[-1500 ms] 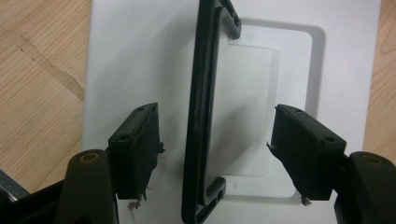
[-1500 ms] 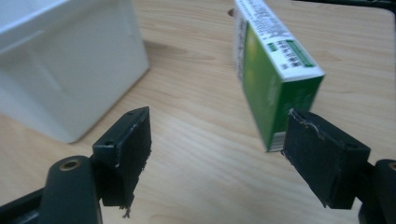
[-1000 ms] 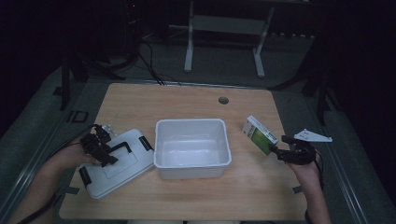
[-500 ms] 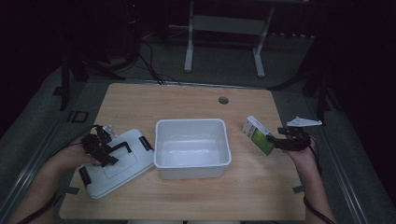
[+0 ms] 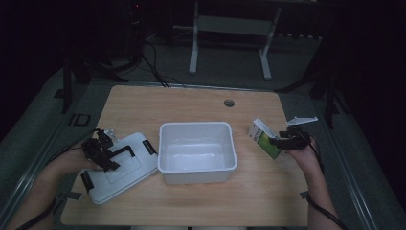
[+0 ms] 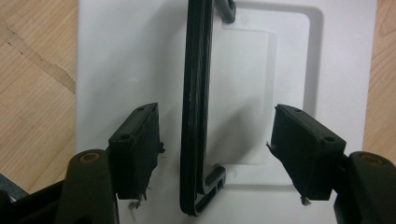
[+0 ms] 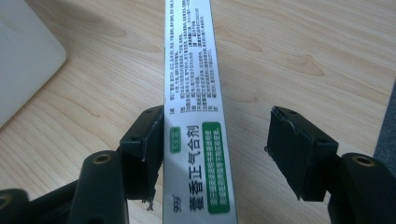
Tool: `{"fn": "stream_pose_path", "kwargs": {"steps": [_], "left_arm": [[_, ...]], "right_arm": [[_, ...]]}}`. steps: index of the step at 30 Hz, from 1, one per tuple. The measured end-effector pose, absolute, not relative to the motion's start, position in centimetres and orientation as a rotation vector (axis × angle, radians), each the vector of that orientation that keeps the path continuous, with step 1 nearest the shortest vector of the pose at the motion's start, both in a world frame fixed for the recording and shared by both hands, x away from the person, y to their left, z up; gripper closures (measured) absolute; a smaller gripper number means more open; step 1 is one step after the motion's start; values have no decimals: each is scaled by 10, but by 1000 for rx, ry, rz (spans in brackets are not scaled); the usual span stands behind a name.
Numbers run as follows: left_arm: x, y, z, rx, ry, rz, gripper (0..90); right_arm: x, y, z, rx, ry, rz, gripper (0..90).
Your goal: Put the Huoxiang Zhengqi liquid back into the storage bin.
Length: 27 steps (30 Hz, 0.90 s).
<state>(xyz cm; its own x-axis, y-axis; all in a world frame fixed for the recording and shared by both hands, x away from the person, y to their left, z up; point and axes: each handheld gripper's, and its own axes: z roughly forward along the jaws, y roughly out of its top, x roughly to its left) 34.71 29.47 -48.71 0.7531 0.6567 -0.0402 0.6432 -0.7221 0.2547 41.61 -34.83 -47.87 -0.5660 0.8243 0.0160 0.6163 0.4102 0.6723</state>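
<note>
1. Desk (image 5: 191,103): a light wooden top carrying a white bin (image 5: 197,152) at its centre, a white lid (image 5: 124,170) to the bin's left and a green-and-white carton (image 5: 264,139) to its right.
2. Left claw (image 5: 111,156): held over the lid, which lies flat on the desk, just beside the bin's left wall. In the left gripper view the claw (image 6: 215,144) stands released, its two black fingers (image 6: 135,149) apart on either side of the lid's black handle (image 6: 195,116); neither pad touches the handle.
3. Right claw (image 5: 277,140): at the near end of the carton, near the desk's right edge. In the right gripper view the claw (image 7: 212,149) straddles the carton (image 7: 194,116), which stands on a narrow edge on the desk, well apart from the bin. The jaws have just been closing with the carton between them; the left-hand pad meets the carton's side, the right-hand pad is clear of it, so the carton is not yet clamped.
4. Bin: open-topped, with a corner visible at the upper left of the right gripper view (image 7: 23,65).
</note>
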Motion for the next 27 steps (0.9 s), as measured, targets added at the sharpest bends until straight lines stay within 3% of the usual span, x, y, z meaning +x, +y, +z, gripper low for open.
{"fn": "stream_pose_path", "kwargs": {"steps": [19,27], "left_arm": [[346,294,-488,2701,1013,62,329],[345,296,-490,2710,1015,56,329]], "right_arm": [[440,-329,-481,1268,2529,763,503],[443,-323,-485,1250,2567,707,620]]}}
